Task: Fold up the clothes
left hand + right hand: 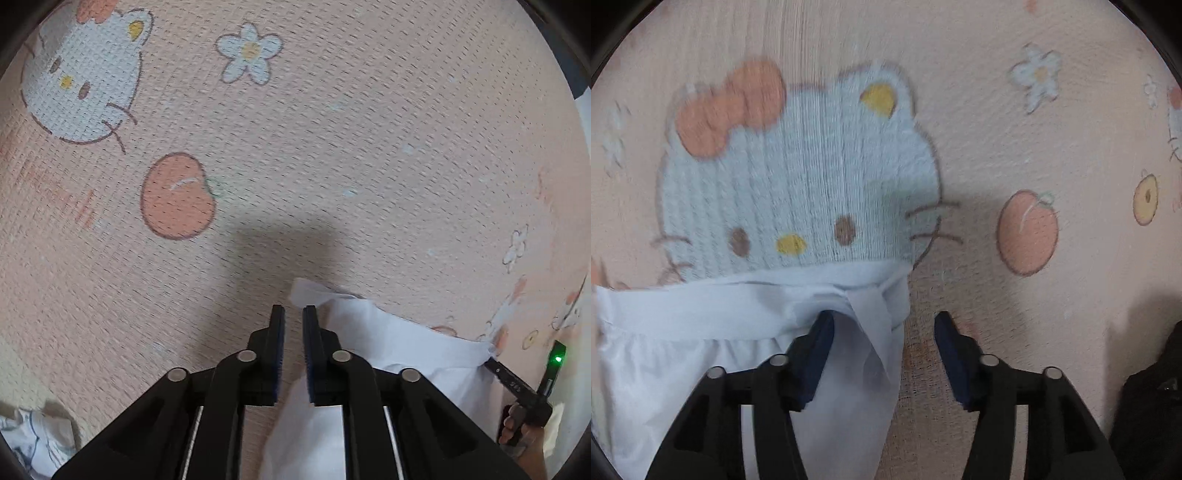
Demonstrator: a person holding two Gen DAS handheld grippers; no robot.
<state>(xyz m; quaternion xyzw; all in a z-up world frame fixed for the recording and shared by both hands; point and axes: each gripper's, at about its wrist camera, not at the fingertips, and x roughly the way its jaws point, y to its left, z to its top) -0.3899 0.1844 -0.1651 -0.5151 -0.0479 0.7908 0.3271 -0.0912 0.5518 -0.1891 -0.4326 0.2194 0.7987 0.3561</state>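
Black left gripper [293,314] narrowly parted over bare pink cartoon-print mat [332,147], white thin-fabric garment [399,343] just beside, right gripper [884,321] wide, garment's corner lying loose between its pads.

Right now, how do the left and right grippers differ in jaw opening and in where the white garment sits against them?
The left gripper shows a narrow gap, the right gripper a wide one. The white garment lies beside and under the left's right finger, with only mat in the gap; on the right, a loose fold hangs between the fingers, unpinched. Both point down at the pink cartoon mat, and neither clamps cloth.
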